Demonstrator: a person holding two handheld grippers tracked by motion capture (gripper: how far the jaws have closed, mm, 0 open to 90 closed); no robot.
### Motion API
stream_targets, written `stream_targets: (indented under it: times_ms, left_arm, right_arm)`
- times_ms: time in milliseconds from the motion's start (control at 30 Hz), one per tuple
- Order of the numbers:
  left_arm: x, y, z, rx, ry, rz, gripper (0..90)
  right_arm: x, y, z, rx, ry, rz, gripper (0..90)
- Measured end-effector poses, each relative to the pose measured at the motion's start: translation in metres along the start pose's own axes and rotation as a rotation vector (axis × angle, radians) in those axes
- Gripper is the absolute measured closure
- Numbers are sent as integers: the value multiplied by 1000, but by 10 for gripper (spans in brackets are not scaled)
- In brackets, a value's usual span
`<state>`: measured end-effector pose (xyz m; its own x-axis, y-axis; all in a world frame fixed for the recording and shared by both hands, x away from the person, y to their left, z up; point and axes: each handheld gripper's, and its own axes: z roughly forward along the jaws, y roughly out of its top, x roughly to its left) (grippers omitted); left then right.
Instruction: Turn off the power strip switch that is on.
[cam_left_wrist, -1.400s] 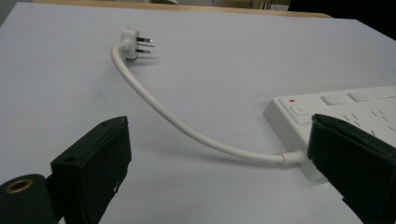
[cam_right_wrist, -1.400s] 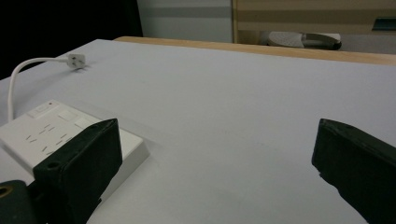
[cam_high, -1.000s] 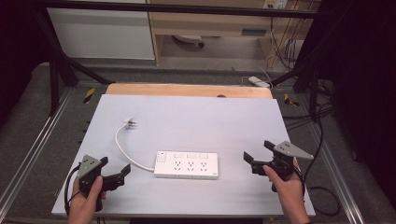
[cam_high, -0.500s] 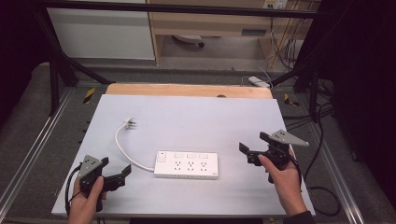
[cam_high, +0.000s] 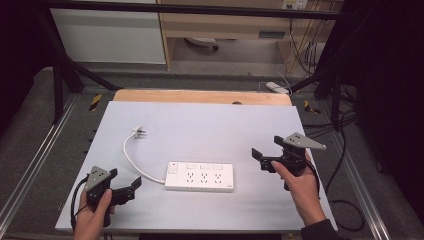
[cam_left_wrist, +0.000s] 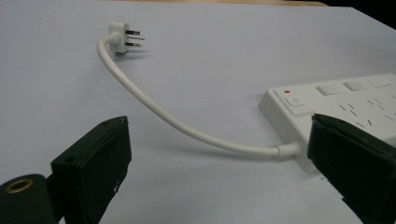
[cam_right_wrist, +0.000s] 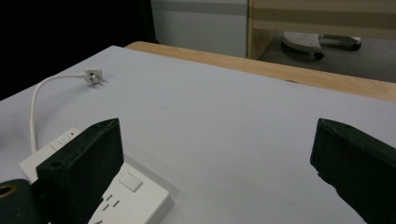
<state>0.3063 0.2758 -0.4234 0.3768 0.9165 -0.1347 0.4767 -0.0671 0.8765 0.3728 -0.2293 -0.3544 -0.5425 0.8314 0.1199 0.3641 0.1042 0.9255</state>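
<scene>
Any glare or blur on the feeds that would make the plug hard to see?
High view: even light, no glare; plug small but distinct. Left claw view: plug sharp, prongs clear, with a soft shadow; the near jaws look slightly soft. Right claw view: plug small and a little soft, with the dark room behind it.

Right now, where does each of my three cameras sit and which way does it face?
High view: above the person's side, looking forward and down on the table; both forearms, left gripper and right gripper show.
Left gripper view: rides the left gripper, low, facing the cord and plug between its open jaws.
Right gripper view: rides the right gripper, facing across the table between its open jaws.
All three share the power strip.
</scene>
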Motion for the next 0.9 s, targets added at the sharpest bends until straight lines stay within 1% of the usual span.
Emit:
stream_targets:
  times_ms: [100, 233, 333, 600, 667, 800, 900]
  left_arm:
    - [0, 0, 0, 0, 0, 2, 64]
    - [0, 0, 0, -1, 0, 1, 64]
    - [0, 0, 1, 4, -2, 5, 64]
    - [-1, 0, 1, 6, -3, 10, 64]
    - [-2, 0, 1, 6, -5, 11, 64]
    - [-2, 0, 2, 10, -6, 17, 64]
    - [-3, 0, 2, 14, -8, 24, 64]
  right_arm:
    - [2, 4, 1, -8, 9, -8, 29]
    - [5, 9, 2, -3, 15, -24, 51]
    - [6, 13, 4, -4, 19, -22, 65]
    - [13, 22, 9, -10, 28, -35, 102]
    - [16, 24, 10, -12, 30, -48, 144]
    - [19, 26, 14, -9, 33, -63, 182]
    - [19, 25, 17, -8, 27, -67, 208]
